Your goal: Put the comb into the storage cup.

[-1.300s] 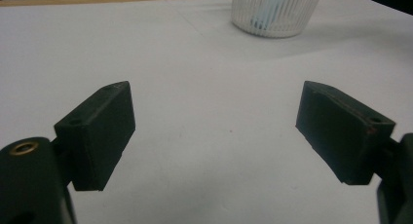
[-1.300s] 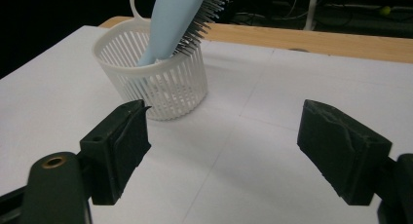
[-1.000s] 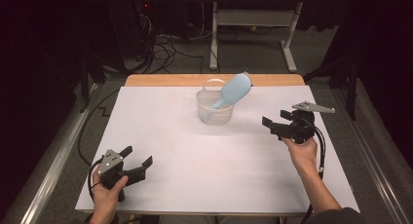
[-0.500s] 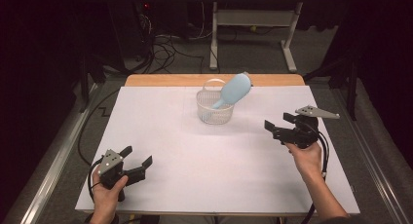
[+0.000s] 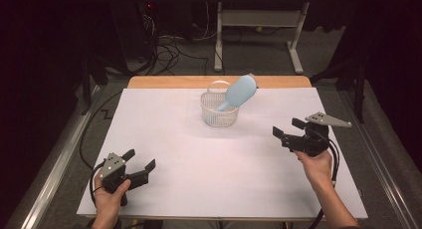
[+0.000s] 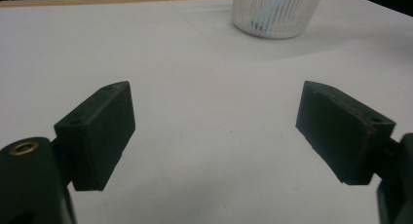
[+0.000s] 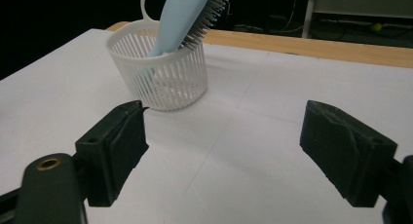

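White table (image 5: 164,129): brush (image 5: 239,92) stood tilted in basket (image 5: 219,112), far-left of right gripper (image 5: 286,133), the nearer; both grippers' jaws apart, empty, left gripper (image 5: 139,162) too.

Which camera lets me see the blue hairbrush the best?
The right gripper view: the blue hairbrush is close there, bristles showing, handle down in the white basket. The high view shows the whole brush leaning out of the basket, but small. The left gripper view gives just a bit of blue behind the basket's slats.
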Tool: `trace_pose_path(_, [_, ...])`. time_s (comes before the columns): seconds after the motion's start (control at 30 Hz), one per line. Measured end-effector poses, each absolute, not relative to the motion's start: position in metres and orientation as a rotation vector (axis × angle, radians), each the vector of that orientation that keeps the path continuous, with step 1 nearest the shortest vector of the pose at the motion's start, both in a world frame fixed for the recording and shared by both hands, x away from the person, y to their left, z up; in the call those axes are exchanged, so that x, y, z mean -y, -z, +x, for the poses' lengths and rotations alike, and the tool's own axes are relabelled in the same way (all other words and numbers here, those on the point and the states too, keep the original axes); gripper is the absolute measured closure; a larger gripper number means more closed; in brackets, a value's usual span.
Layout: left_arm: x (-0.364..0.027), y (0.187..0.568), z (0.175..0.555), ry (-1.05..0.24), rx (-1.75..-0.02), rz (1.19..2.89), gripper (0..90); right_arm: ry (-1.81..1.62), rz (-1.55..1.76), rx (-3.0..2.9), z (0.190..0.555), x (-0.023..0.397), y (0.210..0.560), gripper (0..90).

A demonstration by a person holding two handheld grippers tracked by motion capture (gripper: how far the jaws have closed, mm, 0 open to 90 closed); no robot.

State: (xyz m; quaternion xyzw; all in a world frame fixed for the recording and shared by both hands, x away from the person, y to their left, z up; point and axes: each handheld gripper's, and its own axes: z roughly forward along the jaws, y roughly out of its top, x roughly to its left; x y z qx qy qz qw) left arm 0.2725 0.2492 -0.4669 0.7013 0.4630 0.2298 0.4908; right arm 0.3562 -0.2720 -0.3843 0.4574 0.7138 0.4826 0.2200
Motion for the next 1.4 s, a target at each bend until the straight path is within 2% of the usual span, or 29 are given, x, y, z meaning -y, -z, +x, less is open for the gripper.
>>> trace_pose_path(1.4, [-0.25,0.467,0.272,-0.557,-1.13,1.697,15.3,-1.379,1.275,-1.911,0.327,0.295,0.393,17.4])
